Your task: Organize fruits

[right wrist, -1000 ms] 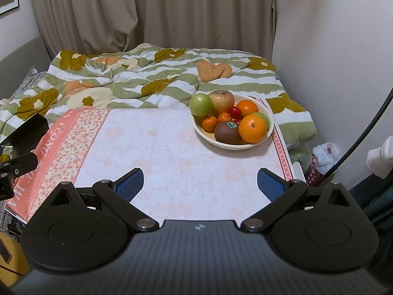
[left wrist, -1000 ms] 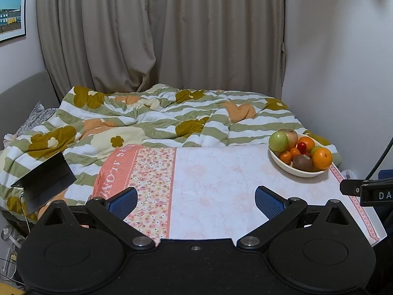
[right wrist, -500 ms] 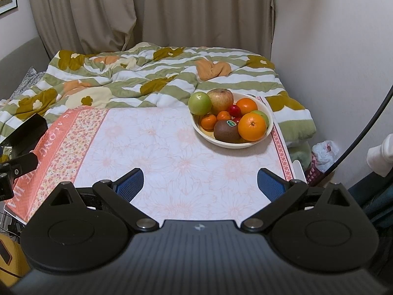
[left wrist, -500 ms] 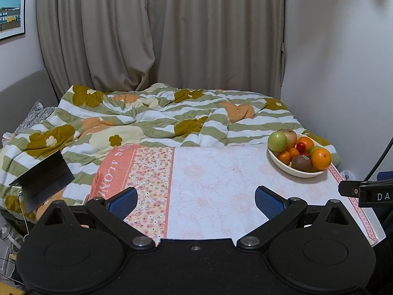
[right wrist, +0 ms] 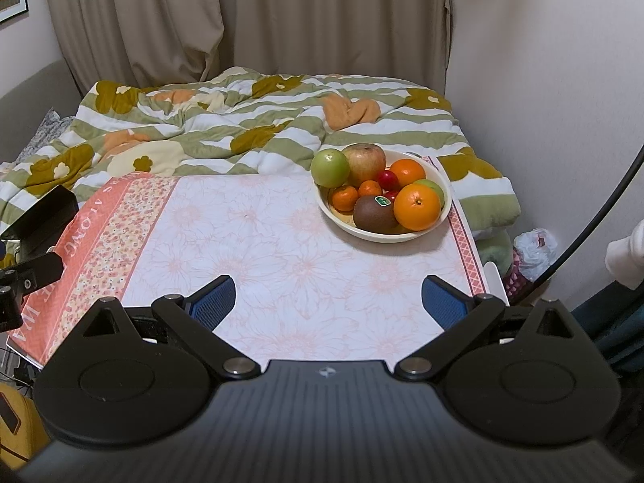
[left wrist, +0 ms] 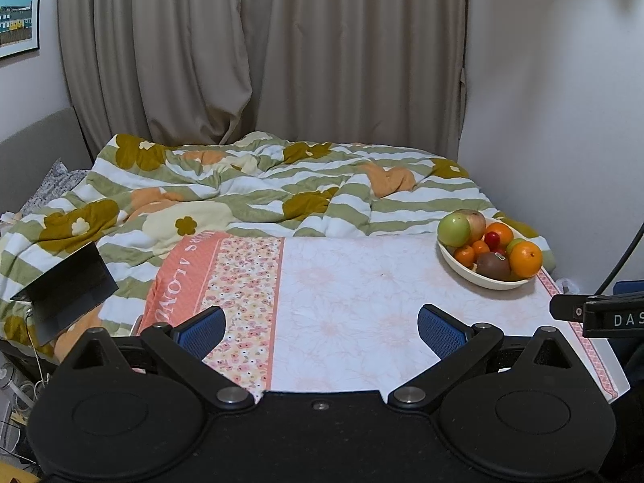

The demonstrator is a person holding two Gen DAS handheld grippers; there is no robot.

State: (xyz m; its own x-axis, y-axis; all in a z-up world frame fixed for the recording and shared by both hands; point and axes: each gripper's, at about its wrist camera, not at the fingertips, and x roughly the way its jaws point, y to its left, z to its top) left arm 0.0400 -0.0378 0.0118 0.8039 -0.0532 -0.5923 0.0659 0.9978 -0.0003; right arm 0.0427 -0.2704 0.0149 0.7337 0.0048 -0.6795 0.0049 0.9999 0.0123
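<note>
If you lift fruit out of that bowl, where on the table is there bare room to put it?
The table is bare from the bowl leftward to the orange floral band, and forward to both open tools. Only the far right corner is crowded, with the bowl near the edge.

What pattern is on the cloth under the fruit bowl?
Pale pink flower outlines on the cloth, with a coral border; clearest in the right wrist view.
</note>
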